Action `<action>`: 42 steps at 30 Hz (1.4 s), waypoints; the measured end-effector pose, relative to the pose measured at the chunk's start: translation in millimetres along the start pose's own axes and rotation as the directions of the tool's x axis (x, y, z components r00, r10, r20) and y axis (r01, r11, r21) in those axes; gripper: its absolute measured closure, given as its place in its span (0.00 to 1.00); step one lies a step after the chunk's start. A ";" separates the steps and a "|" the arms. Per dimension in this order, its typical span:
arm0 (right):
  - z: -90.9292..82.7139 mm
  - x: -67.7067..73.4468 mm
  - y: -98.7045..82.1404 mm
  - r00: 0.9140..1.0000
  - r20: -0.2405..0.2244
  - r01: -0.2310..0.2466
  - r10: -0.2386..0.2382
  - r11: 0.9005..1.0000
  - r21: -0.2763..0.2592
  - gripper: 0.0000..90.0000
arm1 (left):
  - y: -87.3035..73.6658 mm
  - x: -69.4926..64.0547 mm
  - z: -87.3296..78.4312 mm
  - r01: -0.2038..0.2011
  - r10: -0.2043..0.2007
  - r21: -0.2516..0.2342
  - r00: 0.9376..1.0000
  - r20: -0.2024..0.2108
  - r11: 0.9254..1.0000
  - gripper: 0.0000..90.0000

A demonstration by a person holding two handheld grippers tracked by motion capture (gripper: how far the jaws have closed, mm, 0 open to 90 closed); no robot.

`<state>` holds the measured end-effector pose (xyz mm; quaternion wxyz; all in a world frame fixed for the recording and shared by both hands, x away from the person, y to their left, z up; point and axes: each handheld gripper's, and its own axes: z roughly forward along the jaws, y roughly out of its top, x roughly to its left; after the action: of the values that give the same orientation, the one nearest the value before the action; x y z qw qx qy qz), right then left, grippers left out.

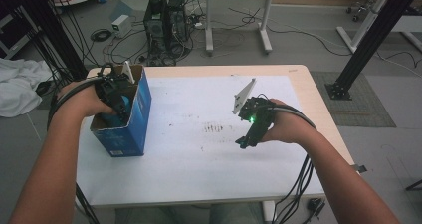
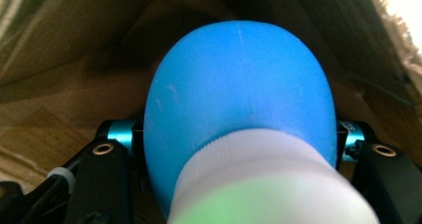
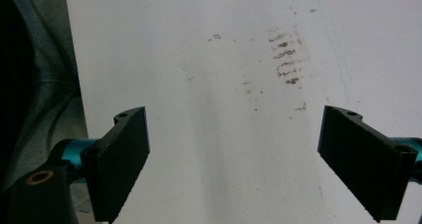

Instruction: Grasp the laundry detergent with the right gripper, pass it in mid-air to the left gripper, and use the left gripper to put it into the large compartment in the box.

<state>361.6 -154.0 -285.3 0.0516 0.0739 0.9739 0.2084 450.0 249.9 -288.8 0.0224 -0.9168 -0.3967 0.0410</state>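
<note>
Blue bulb [image 2: 239, 99] inside cardboard box [image 1: 142, 109]

Computer towers [image 1: 166, 27] stand behind the stained table [image 1: 209, 129] (cables strewn about).

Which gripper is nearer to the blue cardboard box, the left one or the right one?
Left. The left gripper reaches down into the open blue cardboard box, its jaws shut on a blue and white object. The right gripper is apart from it, over the white table, open.
</note>
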 end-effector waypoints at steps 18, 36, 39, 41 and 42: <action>-4.7 4.3 -1.3 1.000 0.013 0.000 0.000 1.000 -0.008 0.13 | -1.6 -2.8 -1.0 -0.032 0.032 -0.022 0.999 -0.002 0.999 0.37; -9.0 6.3 -0.7 1.000 0.020 0.005 -0.005 1.000 -0.019 0.13 | -5.3 -10.5 -18.0 -0.035 0.034 -0.030 0.999 -0.017 0.999 0.30; -9.5 6.2 -0.9 1.000 0.018 0.004 -0.004 1.000 -0.019 0.13 | -6.8 -11.8 -21.1 -0.024 0.023 -0.044 0.999 -0.025 0.999 0.30; -9.7 5.9 -1.3 1.000 0.019 0.005 -0.004 1.000 -0.019 0.13 | -8.0 -12.5 -24.8 -0.021 0.020 -0.047 0.999 -0.024 0.999 0.30; -10.0 5.5 -1.4 1.000 0.019 0.007 -0.007 1.000 -0.020 0.13 | -8.4 -12.5 -27.4 -0.031 0.030 -0.038 0.999 -0.024 0.999 0.30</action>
<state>354.8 -158.4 -277.2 0.0620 0.0720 0.9715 0.2173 437.9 246.3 -260.2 0.0090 -0.9234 -0.3831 0.0228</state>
